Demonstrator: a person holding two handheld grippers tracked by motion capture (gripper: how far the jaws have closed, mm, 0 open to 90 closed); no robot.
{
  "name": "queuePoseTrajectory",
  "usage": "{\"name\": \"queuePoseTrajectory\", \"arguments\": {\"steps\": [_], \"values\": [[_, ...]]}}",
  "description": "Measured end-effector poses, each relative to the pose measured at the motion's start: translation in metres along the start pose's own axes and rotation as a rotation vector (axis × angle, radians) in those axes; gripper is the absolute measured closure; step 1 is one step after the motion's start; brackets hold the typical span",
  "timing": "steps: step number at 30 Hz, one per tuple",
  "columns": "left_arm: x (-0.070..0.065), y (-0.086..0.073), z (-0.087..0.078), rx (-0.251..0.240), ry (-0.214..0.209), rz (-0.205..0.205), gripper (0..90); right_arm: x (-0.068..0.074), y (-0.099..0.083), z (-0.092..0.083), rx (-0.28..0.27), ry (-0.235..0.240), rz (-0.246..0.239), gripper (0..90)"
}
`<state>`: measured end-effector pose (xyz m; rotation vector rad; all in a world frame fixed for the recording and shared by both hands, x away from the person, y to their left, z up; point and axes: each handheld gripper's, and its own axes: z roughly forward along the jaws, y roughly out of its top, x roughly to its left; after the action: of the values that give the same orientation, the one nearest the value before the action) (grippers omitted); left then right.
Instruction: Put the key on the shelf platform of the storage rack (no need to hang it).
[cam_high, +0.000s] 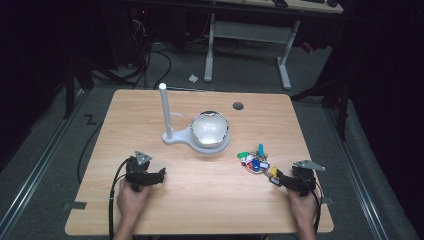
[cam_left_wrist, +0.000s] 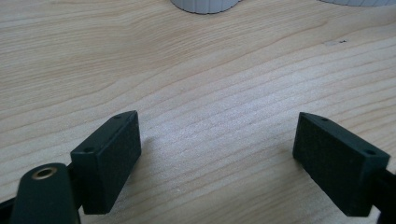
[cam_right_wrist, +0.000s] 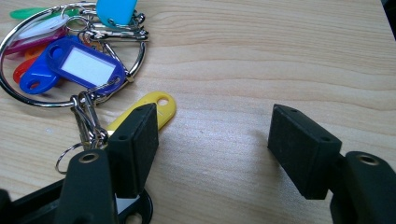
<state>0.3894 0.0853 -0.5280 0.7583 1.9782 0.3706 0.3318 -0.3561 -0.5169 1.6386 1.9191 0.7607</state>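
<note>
A bunch of coloured key tags (cam_high: 254, 161) on a big metal ring (cam_right_wrist: 135, 63) lies on the right half of the wooden table (cam_high: 200, 200). My right gripper (cam_high: 276, 176) rests just right of the bunch, low over the wood. In the right gripper view its jaws (cam_right_wrist: 212, 142) stand open with bare wood between them. A yellow tag (cam_right_wrist: 161, 105) pokes out from behind the left jaw, and a blue tag (cam_right_wrist: 84, 65) lies farther off. My left gripper (cam_high: 161, 175) sits at the front left, open over bare wood (cam_left_wrist: 217, 156).
A white stand (cam_high: 172, 136) with an upright post (cam_high: 164, 107) and a shiny dome (cam_high: 210, 128) occupies the table's middle. Its white base edge (cam_left_wrist: 205, 4) shows ahead of the left gripper. A round hole (cam_high: 238, 106) sits near the far edge.
</note>
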Motion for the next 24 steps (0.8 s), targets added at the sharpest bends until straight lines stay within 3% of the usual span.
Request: {"name": "queuePoseTrajectory", "arguments": {"steps": [24], "values": [[0.0002, 0.0002, 0.0001, 0.001, -0.001, 0.003, 15.6, -0.0004, 0.0011, 0.0011, -0.003, 0.006, -0.007, 34.0]]}}
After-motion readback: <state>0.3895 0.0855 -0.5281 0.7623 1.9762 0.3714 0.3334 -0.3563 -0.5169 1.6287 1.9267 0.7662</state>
